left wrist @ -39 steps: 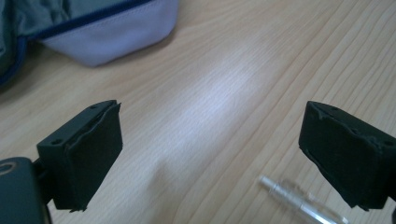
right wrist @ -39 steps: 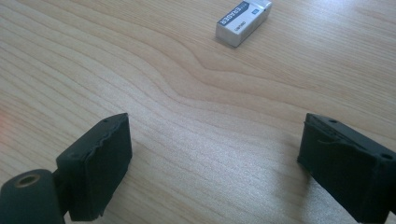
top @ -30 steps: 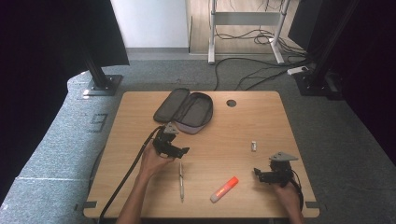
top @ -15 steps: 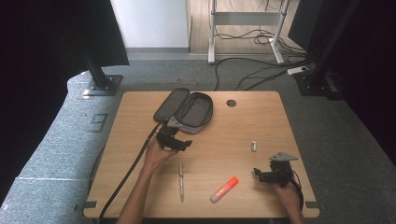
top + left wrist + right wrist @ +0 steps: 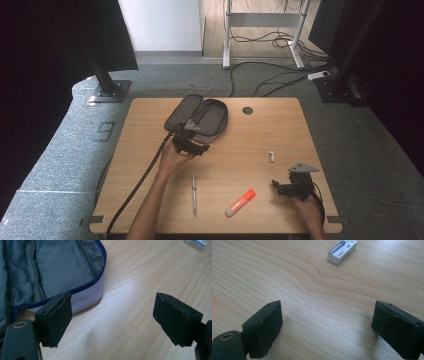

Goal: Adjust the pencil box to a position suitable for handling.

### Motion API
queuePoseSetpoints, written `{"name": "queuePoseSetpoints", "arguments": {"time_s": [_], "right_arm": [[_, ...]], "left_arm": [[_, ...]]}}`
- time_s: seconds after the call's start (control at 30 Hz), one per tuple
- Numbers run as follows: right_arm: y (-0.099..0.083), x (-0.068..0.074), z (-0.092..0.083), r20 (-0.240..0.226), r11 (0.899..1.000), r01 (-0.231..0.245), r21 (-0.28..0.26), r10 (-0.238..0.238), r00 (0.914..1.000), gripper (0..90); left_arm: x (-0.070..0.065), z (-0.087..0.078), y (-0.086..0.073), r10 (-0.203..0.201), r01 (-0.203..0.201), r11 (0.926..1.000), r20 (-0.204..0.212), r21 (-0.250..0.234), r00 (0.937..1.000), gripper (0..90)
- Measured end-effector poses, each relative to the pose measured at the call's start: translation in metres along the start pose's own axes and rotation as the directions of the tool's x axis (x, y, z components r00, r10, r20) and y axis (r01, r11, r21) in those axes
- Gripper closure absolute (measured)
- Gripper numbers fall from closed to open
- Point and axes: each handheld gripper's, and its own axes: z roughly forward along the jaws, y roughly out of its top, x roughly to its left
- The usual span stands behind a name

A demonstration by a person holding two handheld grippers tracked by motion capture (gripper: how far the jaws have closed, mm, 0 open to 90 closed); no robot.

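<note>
**Left gripper closing in on the open pouch**

We start at the left gripper (image 5: 200,148), and its jaws have just been narrowing a little, though they stand well apart with nothing but bare table (image 5: 250,150) between them. Just beyond the tips, to the far left, lies the pencil case (image 5: 200,116), unzipped and spread open, its long axis running from near-left to far-right. In the left gripper view its blue-zipped near edge (image 5: 82,287) sits right behind one jaw, not touching as far as we can tell. So we judge the coming move a short reach to the far side, onto that rim.

The right gripper (image 5: 280,188) waits at the near right corner, jaws wide and empty, well apart from the case. The eraser (image 5: 271,156), marker (image 5: 240,202) and pen (image 5: 194,193) lie loose between the hands.
</note>
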Motion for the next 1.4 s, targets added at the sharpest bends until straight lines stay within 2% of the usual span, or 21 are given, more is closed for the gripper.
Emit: {"name": "queuePoseSetpoints", "arguments": {"time_s": [0.1,0.2,0.33,0.47,0.6,0.73,1.07,1.2,1.4], "right_arm": [[0.0,0.0,0.0,0.0,1.0,0.0,0.0,0.0,1.0,8.9],[0.0,0.0,0.0,0.0,1.0,0.0,0.0,0.0,1.0,8.9],[0.0,0.0,0.0,0.0,1.0,0.0,0.0,0.0,1.0,8.9],[0.0,0.0,0.0,0.0,1.0,0.0,0.0,0.0,1.0,8.9],[0.0,0.0,0.0,0.0,1.0,0.001,0.0,-0.001,1.0,8.9],[0.0,0.0,0.0,0.0,1.0,0.002,0.0,-0.002,1.0,8.9],[0.0,0.0,0.0,0.0,1.0,0.003,-0.001,-0.003,1.0,8.9],[0.0,0.0,0.0,0.0,1.0,0.002,0.0,-0.002,1.0,8.9],[0.0,0.0,0.0,0.0,1.0,0.001,0.0,-0.001,1.0,8.9]], "left_arm": [[0.001,0.003,0.004,-0.002,0.002,0.9999,0.015,-0.011,0.9999,17.0],[0.001,0.007,0.009,0.015,-0.015,0.9999,0.003,0.007,0.9999,17.8],[0.002,0.013,0.016,0.011,-0.011,0.9999,0.018,-0.007,0.9998,20.6],[0.003,0.019,0.022,0.024,-0.024,0.9997,0.014,-0.002,0.9996,24.5],[0.006,0.027,0.026,0.01,-0.01,0.9999,0.033,0.0,0.9994,28.1],[0.008,0.036,0.028,-0.003,0.003,1.0,0.029,-0.006,0.9996,32.4],[0.015,0.052,0.029,-0.001,0.001,0.9993,-0.013,0.036,0.9999,52.1],[0.017,0.055,0.027,-0.014,0.015,0.9989,-0.018,0.045,0.9997,58.3],[0.02,0.058,0.025,-0.037,0.038,0.9983,-0.005,0.045,0.9993,73.5]]}}
